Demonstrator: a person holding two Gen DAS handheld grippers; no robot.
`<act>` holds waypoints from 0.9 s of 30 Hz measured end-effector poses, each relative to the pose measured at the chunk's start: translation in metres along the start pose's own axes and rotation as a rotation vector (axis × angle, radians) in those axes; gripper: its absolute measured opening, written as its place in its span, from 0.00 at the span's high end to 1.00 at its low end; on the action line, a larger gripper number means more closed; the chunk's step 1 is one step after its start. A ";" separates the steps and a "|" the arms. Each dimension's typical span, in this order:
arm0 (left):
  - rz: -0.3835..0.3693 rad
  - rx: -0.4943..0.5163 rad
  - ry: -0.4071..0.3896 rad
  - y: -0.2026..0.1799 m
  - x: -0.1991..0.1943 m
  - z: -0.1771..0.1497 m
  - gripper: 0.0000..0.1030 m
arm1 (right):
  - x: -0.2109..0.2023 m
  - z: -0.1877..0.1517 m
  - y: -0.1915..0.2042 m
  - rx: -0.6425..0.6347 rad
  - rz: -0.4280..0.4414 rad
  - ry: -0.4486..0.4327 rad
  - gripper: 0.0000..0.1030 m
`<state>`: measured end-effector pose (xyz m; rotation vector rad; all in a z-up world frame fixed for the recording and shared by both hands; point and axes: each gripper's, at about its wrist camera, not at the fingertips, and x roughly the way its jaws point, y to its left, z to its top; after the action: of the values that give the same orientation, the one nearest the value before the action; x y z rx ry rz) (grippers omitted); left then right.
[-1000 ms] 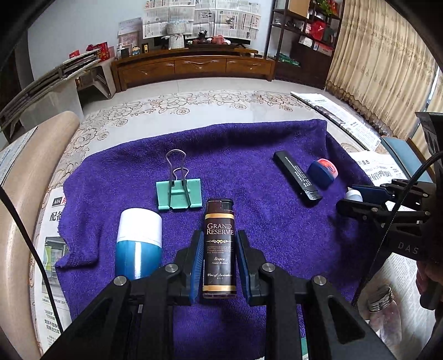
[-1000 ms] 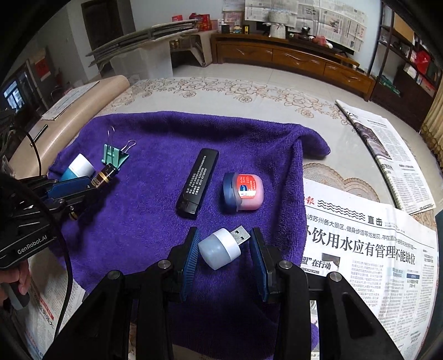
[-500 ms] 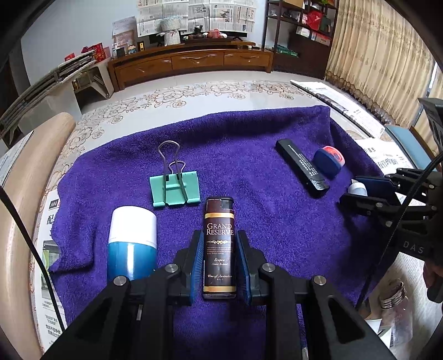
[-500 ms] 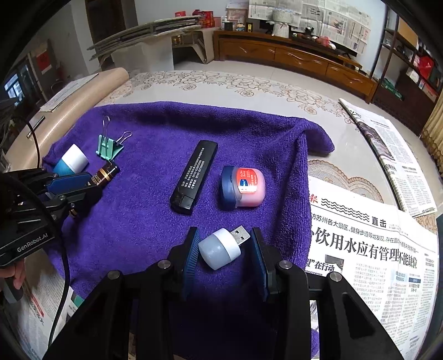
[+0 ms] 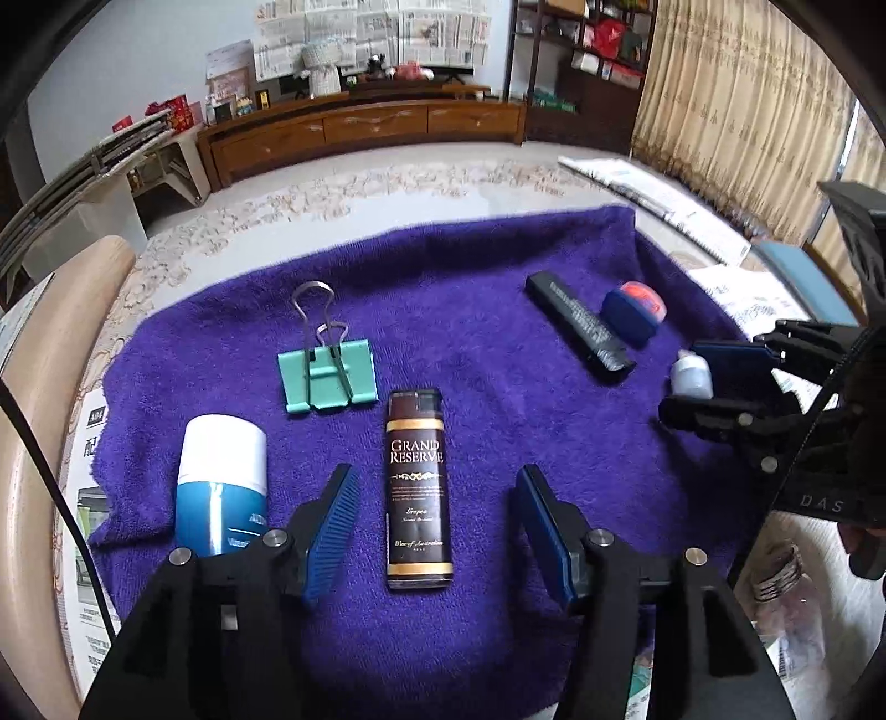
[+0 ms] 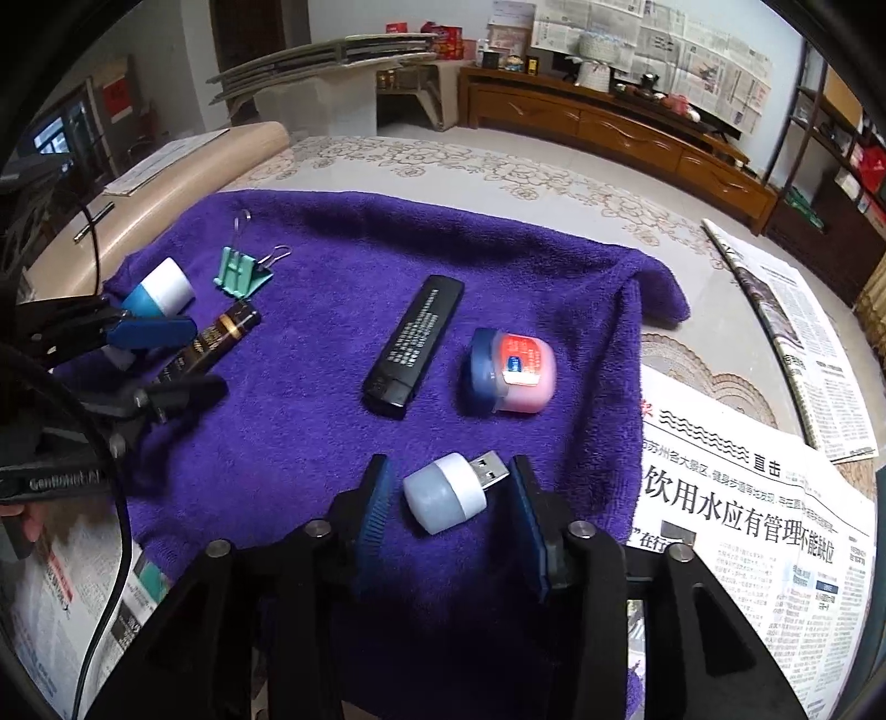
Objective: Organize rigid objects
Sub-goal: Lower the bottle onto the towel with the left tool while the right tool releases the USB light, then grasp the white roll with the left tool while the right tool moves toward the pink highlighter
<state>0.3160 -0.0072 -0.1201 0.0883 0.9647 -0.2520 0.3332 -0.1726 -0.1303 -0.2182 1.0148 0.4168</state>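
Your left hand-held gripper [image 5: 432, 531] has just opened off the brown lighter [image 5: 416, 493], which lies released just below the green binder clip [image 5: 328, 376], while your right hand-held gripper [image 6: 446, 512] has likewise let go of the USB lamp [image 6: 451, 490], so both placements look finished.

A long low wooden cabinet [image 5: 365, 124] stands against the far wall, with newspaper sheets [image 5: 376, 30] pasted above it. Beige curtains [image 5: 736, 111] hang at the right beside dark shelving [image 5: 576, 61]. The pale floor carries a floral-patterned rug [image 6: 443, 166].
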 end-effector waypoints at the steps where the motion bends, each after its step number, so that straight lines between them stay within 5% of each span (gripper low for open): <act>1: -0.007 -0.002 -0.006 0.001 -0.002 0.000 0.44 | -0.004 -0.001 0.000 0.009 -0.001 -0.006 0.49; 8: -0.033 -0.029 -0.058 -0.004 -0.037 -0.009 0.16 | -0.044 -0.013 -0.004 0.082 0.009 -0.077 0.26; 11: -0.055 -0.046 -0.082 -0.010 -0.056 -0.018 0.00 | -0.064 -0.024 -0.007 0.139 0.019 -0.095 0.02; 18: -0.087 0.000 -0.059 -0.044 -0.083 -0.050 0.00 | -0.101 -0.070 -0.012 0.231 -0.028 -0.080 0.00; 27: -0.090 0.102 -0.016 -0.068 -0.057 -0.075 0.00 | -0.119 -0.125 -0.037 0.382 -0.055 -0.109 0.00</act>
<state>0.2081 -0.0488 -0.1138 0.1365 0.9410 -0.3847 0.1982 -0.2799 -0.0930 0.1191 0.9595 0.1768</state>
